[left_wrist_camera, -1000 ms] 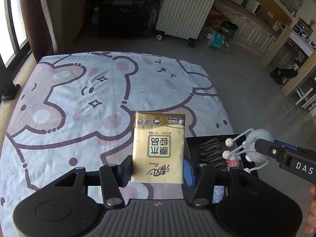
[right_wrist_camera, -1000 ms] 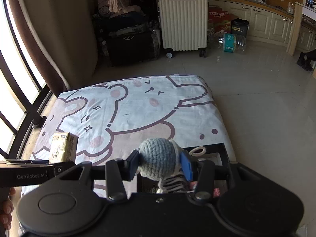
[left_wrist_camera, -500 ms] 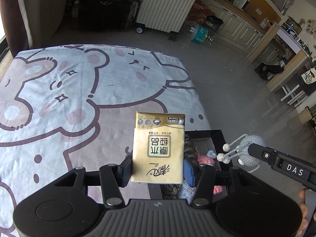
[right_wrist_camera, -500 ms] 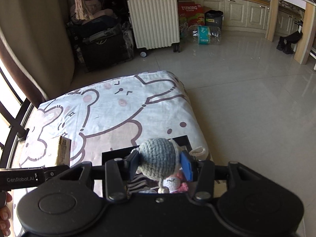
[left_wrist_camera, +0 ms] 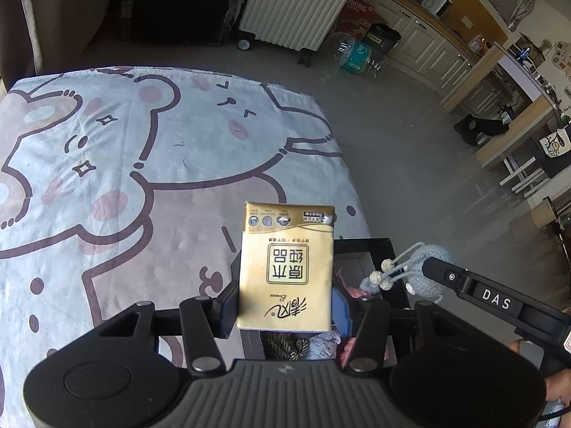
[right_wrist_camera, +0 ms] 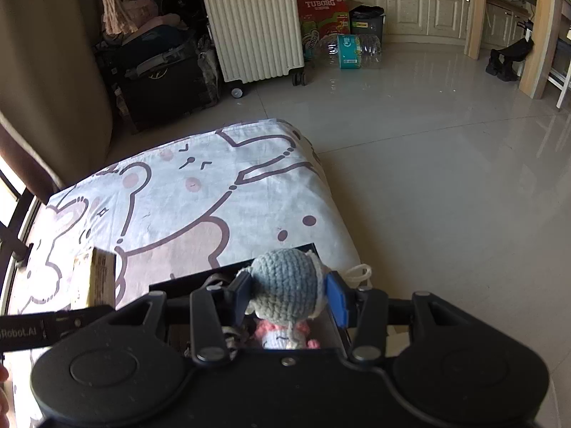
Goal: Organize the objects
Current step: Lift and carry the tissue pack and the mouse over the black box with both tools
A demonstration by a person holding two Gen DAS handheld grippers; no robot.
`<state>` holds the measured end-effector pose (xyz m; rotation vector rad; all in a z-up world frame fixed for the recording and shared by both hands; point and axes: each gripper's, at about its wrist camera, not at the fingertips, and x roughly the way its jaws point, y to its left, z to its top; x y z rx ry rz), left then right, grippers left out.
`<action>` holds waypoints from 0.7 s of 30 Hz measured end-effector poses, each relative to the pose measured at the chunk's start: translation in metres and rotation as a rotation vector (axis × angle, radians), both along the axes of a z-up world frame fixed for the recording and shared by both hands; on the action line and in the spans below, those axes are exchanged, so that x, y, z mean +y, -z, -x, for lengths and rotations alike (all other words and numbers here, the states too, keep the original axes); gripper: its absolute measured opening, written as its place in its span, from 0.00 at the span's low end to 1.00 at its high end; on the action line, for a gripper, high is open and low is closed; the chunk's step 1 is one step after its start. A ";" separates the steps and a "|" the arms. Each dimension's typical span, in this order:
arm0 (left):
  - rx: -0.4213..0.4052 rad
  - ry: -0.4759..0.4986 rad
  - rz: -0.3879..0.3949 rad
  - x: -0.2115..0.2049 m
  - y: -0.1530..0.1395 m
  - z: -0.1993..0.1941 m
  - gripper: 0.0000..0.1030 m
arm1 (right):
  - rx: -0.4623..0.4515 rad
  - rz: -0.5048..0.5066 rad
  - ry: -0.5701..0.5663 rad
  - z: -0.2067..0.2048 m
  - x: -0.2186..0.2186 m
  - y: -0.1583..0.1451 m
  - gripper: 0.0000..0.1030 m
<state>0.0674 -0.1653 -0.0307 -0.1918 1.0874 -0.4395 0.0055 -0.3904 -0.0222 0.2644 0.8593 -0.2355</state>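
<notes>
Left wrist view: the left gripper (left_wrist_camera: 285, 297) pinches a gold tissue pack (left_wrist_camera: 286, 267) between its two pads, the pack standing upright with its printed face toward the camera and its upper part rising clear of the fingertips. The pack hangs above the near edge of the cartoon bear bedsheet (left_wrist_camera: 142, 164), directly over the left part of a black box (left_wrist_camera: 371, 249) that sits at the sheet's right corner. Inside the box, partly hidden by the gripper body, pink and pale knitted items show. To the right, the right gripper (left_wrist_camera: 433, 278) enters with a grey-blue crochet toy (left_wrist_camera: 424, 267) at its tip, the toy's corded beads dangling toward the box. Right wrist view: the right gripper (right_wrist_camera: 291, 297) clamps the grey-blue crochet toy (right_wrist_camera: 285, 285) on both sides, pads pressed into the yarn. The toy sits over the black box (right_wrist_camera: 200, 278), above a pink and white knitted item (right_wrist_camera: 282, 335) lying within. At left, the tissue pack (right_wrist_camera: 94, 278) appears edge-on above the left gripper's arm. A white suitcase (right_wrist_camera: 255, 25) stands on the tiled floor beyond the bed.
</notes>
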 end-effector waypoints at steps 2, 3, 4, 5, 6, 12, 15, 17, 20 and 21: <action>0.003 0.005 -0.002 -0.001 0.002 -0.002 0.51 | -0.008 -0.011 0.013 -0.004 -0.003 0.005 0.45; 0.002 0.009 -0.006 -0.001 0.002 -0.002 0.51 | -0.009 -0.018 0.018 -0.007 -0.004 0.008 0.45; 0.001 0.013 -0.011 -0.002 0.003 -0.003 0.51 | -0.006 -0.024 0.021 -0.011 -0.004 0.011 0.45; 0.001 0.016 -0.015 -0.002 0.004 -0.004 0.51 | -0.001 -0.028 0.022 -0.014 -0.004 0.015 0.45; 0.003 0.019 -0.018 -0.002 0.005 -0.005 0.51 | 0.007 -0.031 0.020 -0.017 -0.003 0.019 0.45; 0.013 0.025 -0.027 -0.001 0.011 -0.011 0.51 | 0.030 -0.018 -0.009 -0.033 0.005 0.036 0.46; 0.017 0.030 -0.037 -0.001 0.013 -0.012 0.51 | 0.036 -0.025 0.004 -0.037 0.006 0.041 0.51; 0.019 0.034 -0.043 -0.001 0.014 -0.013 0.51 | 0.033 -0.028 0.007 -0.038 0.007 0.041 0.55; 0.024 0.032 -0.043 -0.001 0.016 -0.013 0.51 | 0.036 -0.033 -0.001 -0.037 0.007 0.041 0.51; 0.030 0.028 -0.035 -0.001 0.016 -0.012 0.51 | 0.042 -0.035 -0.003 -0.037 0.007 0.041 0.48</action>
